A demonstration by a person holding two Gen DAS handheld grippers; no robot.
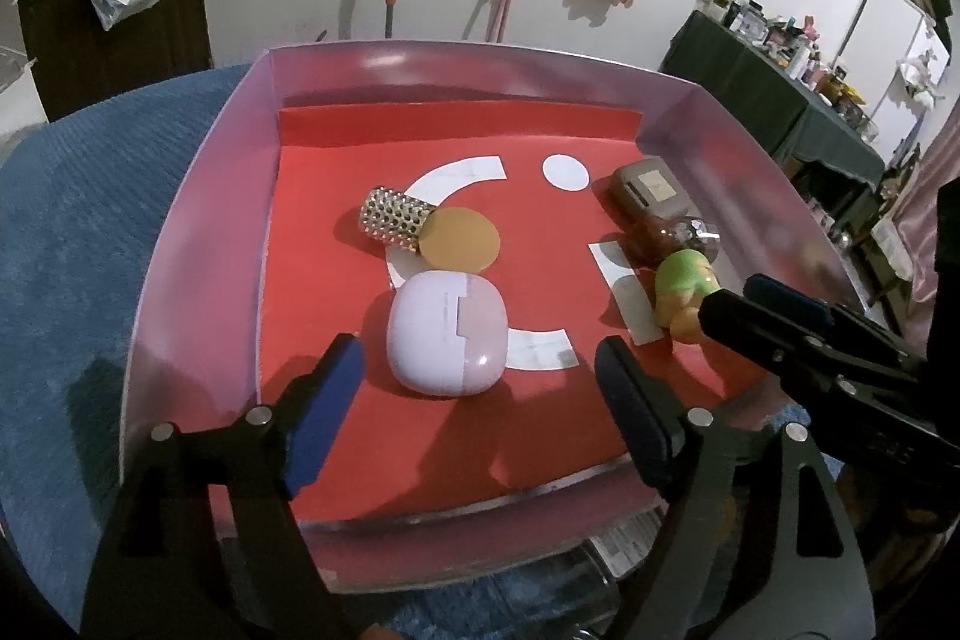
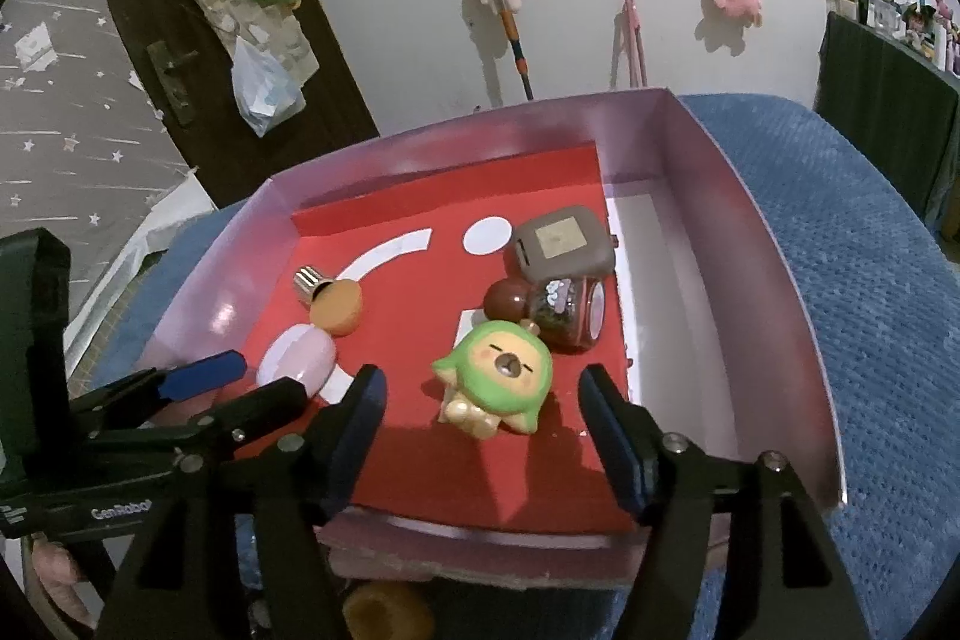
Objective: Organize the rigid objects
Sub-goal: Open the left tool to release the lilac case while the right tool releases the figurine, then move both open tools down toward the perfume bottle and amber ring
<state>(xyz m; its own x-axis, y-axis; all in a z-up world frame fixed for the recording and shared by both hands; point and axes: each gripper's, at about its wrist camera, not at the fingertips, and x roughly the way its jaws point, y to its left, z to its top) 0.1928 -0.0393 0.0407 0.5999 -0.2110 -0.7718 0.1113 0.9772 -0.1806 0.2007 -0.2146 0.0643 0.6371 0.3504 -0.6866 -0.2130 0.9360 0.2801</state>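
A pink box (image 1: 198, 232) lined with red paper holds all the objects. A lilac-and-pink rounded case (image 1: 444, 334) lies just ahead of my left gripper (image 1: 478, 361), which stands open with its pads clear of the case. Behind the case lie a gold studded cylinder (image 1: 393, 217) and a tan disc (image 1: 459, 239). A green-hooded figurine (image 2: 495, 370) lies on its back between the tips of my open right gripper (image 2: 480, 382), untouched. Beyond it are a brown jar (image 2: 561, 313) and a grey-brown boxy item (image 2: 564, 247).
White cut-out shapes (image 1: 564, 172) are stuck on the red liner. The box (image 2: 738, 244) rests on a blue textured cloth (image 1: 78, 250). A wall with plush toys and a mop stands behind it. A dark door (image 2: 180, 40) is at the left and a cluttered table (image 1: 780, 88) at the right.
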